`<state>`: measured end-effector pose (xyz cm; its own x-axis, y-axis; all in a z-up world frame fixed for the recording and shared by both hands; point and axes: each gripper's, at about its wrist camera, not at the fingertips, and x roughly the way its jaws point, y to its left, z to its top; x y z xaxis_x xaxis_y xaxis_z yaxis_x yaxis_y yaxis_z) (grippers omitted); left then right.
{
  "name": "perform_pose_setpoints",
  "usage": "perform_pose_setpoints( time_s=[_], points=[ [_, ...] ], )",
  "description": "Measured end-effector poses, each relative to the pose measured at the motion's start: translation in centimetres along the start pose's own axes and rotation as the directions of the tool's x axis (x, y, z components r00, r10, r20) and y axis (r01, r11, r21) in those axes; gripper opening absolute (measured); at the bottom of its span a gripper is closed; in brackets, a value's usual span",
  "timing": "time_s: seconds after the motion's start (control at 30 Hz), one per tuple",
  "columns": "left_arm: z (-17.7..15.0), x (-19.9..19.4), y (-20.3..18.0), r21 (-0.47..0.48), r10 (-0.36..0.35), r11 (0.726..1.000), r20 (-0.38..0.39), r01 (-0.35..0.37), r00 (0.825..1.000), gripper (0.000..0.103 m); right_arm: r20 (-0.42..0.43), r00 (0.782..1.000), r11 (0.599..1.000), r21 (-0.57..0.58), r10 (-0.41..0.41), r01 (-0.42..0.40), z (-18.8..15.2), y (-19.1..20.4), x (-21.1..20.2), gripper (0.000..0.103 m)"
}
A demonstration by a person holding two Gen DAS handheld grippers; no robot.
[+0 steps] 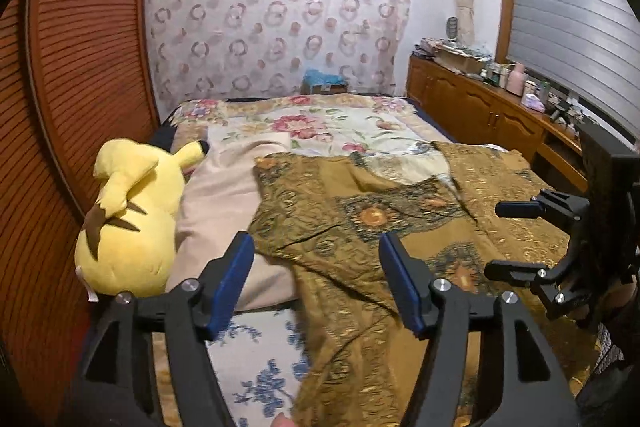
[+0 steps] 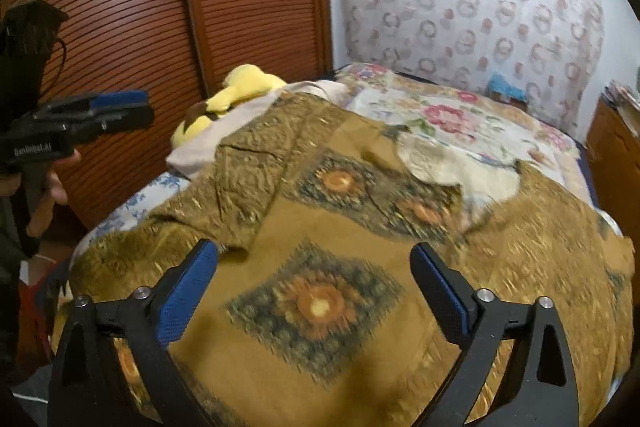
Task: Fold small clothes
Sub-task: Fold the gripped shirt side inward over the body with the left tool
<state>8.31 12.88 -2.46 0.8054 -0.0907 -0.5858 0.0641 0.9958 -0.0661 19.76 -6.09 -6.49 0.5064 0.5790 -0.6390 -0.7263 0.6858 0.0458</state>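
Mustard-gold patterned garment [image 2: 320, 227] is lying spread on the bed [image 1: 320, 123], one left edge turned in; left gripper [image 1: 316, 283] and right gripper [image 2: 316, 291] are hovering wide open, empty, most folding remaining.

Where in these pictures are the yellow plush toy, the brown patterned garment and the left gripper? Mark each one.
yellow plush toy [image 1: 132, 223]: left wrist view, on its back.
brown patterned garment [image 2: 320, 303]: right wrist view, on a sunflower motif.
left gripper [image 1: 316, 279]: left wrist view, midway between its open fingertips.
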Motion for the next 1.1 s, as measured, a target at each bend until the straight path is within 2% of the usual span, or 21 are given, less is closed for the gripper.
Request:
perform_pose_setpoints(
  time_s=[0.1,0.23,0.43,0.67,0.8,0.93,1.1],
  points=[
    [-0.1,0.6,1.2,-0.019,0.017,1.000,-0.017,-0.018,1.000,0.066,-0.015,0.999,0.999,-0.021,0.032,-0.033,1.3,0.6,1.6,0.089],
    [-0.1,1.5,2.8,-0.048,0.025,0.998,-0.030,-0.026,0.999,0.066,-0.041,0.996,0.994,-0.058,0.085,-0.088,3.3,1.6,4.1,0.085],
    [0.0,2.8,5.1,-0.107,0.038,0.993,-0.049,-0.043,0.998,0.067,-0.092,0.984,0.981,-0.099,0.155,-0.164,5.7,3.2,8.2,0.085],
    [-0.2,4.2,6.9,-0.134,0.058,0.989,-0.086,-0.069,0.995,0.067,-0.171,0.964,0.966,-0.128,0.202,-0.225,6.4,4.3,12.7,0.084],
    [-0.3,4.7,7.1,-0.131,0.062,0.989,-0.100,-0.075,0.993,0.067,-0.205,0.960,0.964,-0.146,0.189,-0.221,6.2,4.4,14.3,0.084],
    [0.0,5.2,6.6,-0.107,0.058,0.992,-0.105,-0.069,0.993,0.067,-0.232,0.964,0.973,-0.159,0.128,-0.167,5.7,3.7,15.5,0.084],
    [0.4,6.1,6.0,-0.082,0.048,0.995,-0.106,-0.057,0.993,0.067,-0.204,0.979,0.990,-0.133,0.007,-0.035,5.5,0.6,14.6,0.084]
  ],
)
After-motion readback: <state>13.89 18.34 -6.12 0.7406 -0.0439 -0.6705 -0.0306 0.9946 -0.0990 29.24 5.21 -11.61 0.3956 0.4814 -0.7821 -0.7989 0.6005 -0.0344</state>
